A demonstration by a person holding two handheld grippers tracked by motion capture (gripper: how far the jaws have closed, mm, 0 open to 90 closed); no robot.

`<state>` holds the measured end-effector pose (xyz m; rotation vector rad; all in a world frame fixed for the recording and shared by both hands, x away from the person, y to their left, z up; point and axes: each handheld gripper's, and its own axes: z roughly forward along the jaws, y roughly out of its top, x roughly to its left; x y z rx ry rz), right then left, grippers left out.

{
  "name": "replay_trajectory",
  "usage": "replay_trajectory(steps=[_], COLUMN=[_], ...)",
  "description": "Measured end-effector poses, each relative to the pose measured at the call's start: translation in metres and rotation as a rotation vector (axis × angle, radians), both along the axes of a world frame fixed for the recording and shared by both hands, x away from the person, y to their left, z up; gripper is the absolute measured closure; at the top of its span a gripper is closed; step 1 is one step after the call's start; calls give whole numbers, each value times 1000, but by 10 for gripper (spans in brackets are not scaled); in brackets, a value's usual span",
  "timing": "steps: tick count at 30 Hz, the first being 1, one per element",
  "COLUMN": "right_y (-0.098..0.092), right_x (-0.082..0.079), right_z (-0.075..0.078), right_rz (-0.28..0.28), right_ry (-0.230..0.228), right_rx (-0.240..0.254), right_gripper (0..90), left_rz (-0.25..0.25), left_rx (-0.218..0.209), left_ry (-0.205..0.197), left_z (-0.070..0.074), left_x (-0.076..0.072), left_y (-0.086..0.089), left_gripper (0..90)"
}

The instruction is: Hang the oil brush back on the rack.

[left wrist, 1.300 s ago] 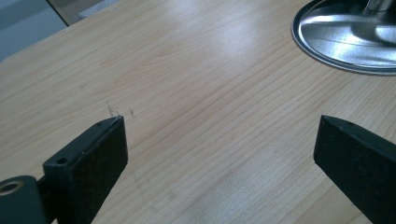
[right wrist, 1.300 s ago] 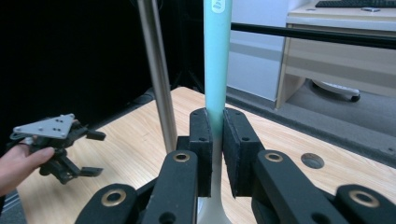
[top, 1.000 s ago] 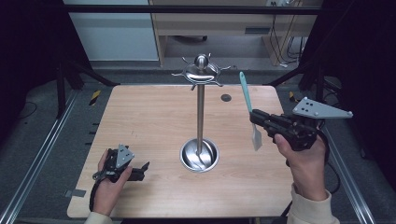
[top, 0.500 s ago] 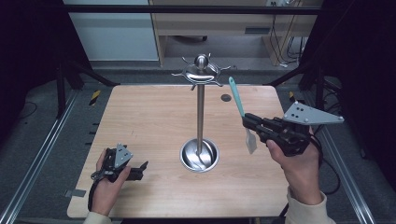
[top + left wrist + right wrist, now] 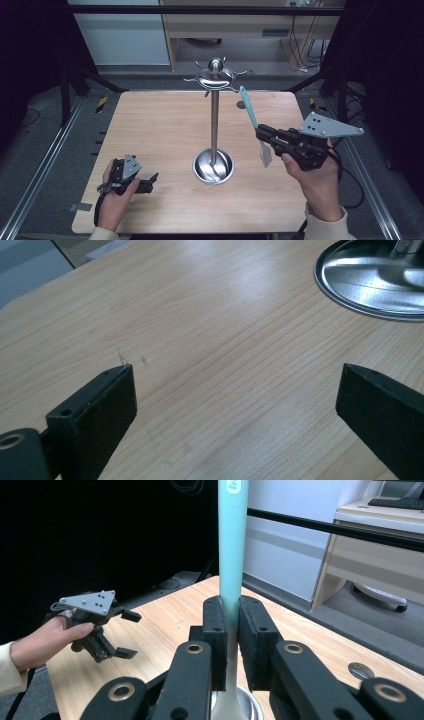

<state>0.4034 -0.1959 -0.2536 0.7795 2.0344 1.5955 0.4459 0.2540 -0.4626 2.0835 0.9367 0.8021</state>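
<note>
A steel utensil stand (image 5: 214, 107) rises from a round dish base (image 5: 213, 166) at the table's middle, with hooks around its top (image 5: 215, 76). To its right my right gripper (image 5: 261, 134) is shut on a teal-handled spatula (image 5: 249, 107), held upright above the table with the pale blade (image 5: 265, 154) down. In the right gripper view the handle (image 5: 232, 545) stands clamped between the pads (image 5: 215, 640). My left gripper (image 5: 152, 182) rests at the table's front left, open with nothing in it. In the left gripper view its fingers (image 5: 102, 400) frame bare wood beside the base's rim (image 5: 370, 285).
A small dark round disc (image 5: 241, 105) lies on the table (image 5: 150, 130) behind the spatula. Metal rails (image 5: 47, 160) run along both sides. A desk and cables stand beyond the far edge.
My right gripper has carried the spatula leftward, closer to the stand. The left gripper has stayed where it was.
</note>
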Motion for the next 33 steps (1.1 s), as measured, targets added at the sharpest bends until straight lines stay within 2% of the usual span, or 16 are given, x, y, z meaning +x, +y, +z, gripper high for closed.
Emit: replay_trajectory(steps=[10, 20, 24, 26, 33], right_y=[4, 12, 16, 19, 24], right_x=[2, 7, 9, 10, 14], right_z=[-3, -9, -12, -16, -23], right_rz=[0, -8, -14, -24, -31], right_ry=[7, 14, 3, -20, -31], right_rx=[-12, -3, 8, 20, 43], right_gripper=[825, 825, 825, 825, 825], left_rz=[-2, -5, -5, -5, -6], left_rx=[-2, -1, -2, -2, -1], left_ry=[2, 3, 3, 3, 4], left_z=[0, -1, -1, -1, -1], left_x=[0, 0, 0, 0, 0], left_y=[0, -1, -1, -1, -1], left_gripper=[25, 25, 25, 25, 25])
